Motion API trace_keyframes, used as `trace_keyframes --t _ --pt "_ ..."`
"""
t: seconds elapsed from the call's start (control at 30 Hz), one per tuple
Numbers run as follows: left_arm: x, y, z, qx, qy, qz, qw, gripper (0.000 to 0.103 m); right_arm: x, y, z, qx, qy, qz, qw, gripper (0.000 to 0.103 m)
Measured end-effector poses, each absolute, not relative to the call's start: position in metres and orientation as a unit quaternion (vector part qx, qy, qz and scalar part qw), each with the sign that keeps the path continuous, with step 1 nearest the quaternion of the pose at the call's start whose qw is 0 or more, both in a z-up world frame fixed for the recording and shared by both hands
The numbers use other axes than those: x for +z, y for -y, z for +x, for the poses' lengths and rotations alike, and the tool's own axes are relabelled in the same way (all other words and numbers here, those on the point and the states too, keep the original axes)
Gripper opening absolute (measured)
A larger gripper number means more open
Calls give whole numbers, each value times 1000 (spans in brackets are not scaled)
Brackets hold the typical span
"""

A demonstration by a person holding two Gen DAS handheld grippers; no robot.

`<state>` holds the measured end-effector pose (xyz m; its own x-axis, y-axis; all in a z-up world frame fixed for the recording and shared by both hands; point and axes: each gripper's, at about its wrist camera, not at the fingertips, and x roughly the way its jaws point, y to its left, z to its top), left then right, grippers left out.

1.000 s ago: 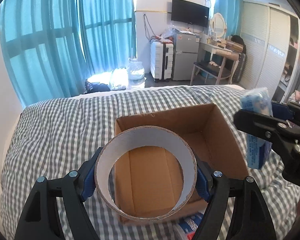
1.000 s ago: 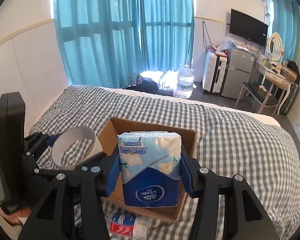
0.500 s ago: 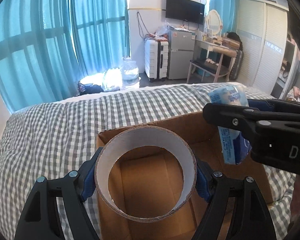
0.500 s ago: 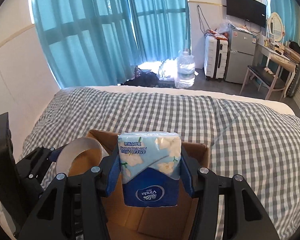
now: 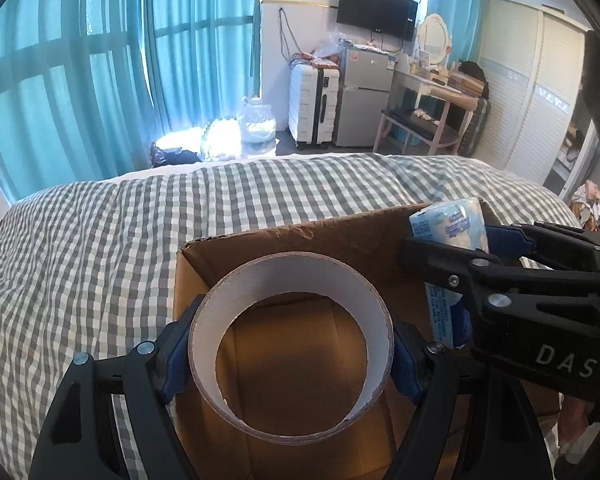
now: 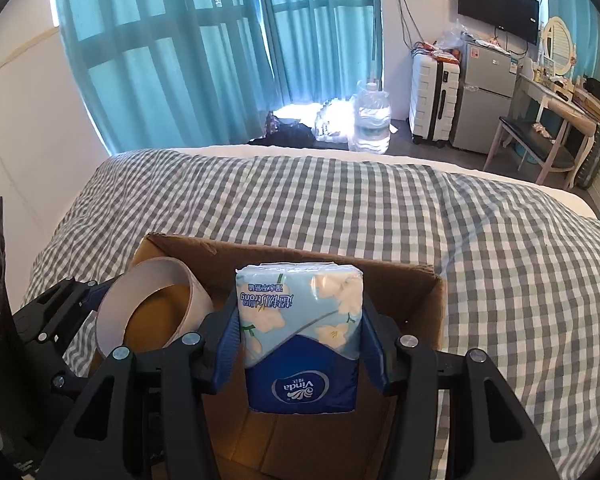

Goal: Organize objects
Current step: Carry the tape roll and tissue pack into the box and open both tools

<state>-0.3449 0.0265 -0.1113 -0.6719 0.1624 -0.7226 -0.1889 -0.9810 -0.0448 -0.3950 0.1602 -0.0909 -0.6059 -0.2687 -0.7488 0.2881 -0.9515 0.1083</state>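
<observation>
My left gripper (image 5: 290,350) is shut on a wide tape roll (image 5: 236,312) with a white inner face, held over the left half of an open cardboard box (image 5: 292,236) on the bed. My right gripper (image 6: 300,332) is shut on a blue Vinda tissue pack (image 6: 300,344), held over the right half of the same box (image 6: 420,292). The tape roll (image 6: 152,308) and the left gripper show at the left in the right wrist view. The tissue pack (image 5: 448,228) and the right gripper show at the right in the left wrist view.
The box lies on a grey checked bedcover (image 5: 80,260). Beyond the bed are teal curtains (image 6: 180,52), a water jug (image 6: 374,118), a white suitcase (image 6: 434,92), a small fridge (image 6: 484,96) and a dressing table with a chair (image 6: 540,144).
Both grippers have moved forward and down over the box with their loads. The box now lies close under them and its front edge has left view.
</observation>
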Motion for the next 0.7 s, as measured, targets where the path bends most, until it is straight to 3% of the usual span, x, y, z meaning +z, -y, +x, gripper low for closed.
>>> trace_keyframes --t 0.1,0.17,0.23,0.43,0.7 --pt "-112 -29 -342 913 -22 -395 95 87 -89 -161 -391 -896 -3 415 156 52" --pt "-111 -29 -340 912 -21 -398 95 98 -84 -162 -387 -896 12 412 164 63" --pt "-108 -29 -340 908 -7 -404 108 98 -75 -165 -380 -901 23 402 162 77" --pt "-76 -26 -324 907 18 -404 115 101 -23 -177 -357 -918 30 370 139 83" --pt "15 -19 -271 934 4 -344 99 102 69 -185 -294 -944 2 309 120 96"
